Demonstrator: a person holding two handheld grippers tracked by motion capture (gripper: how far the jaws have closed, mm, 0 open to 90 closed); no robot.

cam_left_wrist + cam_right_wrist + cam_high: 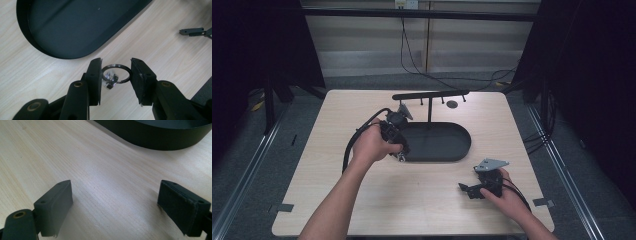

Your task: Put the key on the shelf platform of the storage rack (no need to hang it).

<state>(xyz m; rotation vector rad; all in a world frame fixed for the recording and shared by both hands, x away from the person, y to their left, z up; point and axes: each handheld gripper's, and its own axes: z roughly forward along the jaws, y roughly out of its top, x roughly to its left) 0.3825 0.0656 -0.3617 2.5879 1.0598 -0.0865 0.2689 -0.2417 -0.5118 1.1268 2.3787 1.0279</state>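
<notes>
Here the key ring lies between the left gripper's part-open jaws, ungripped, beside the black tray; the right gripper gapes wide, empty.

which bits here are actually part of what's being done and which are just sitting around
In play:
- left tool, jaws either side of the key ring, not clearly clamped
- key ring with a small metal piece, on the table beside the tray
- black oval tray, probably

Lying about:
- right tool, open over bare table
- black T-shaped stand rising from the tray
- cables behind the table
</notes>
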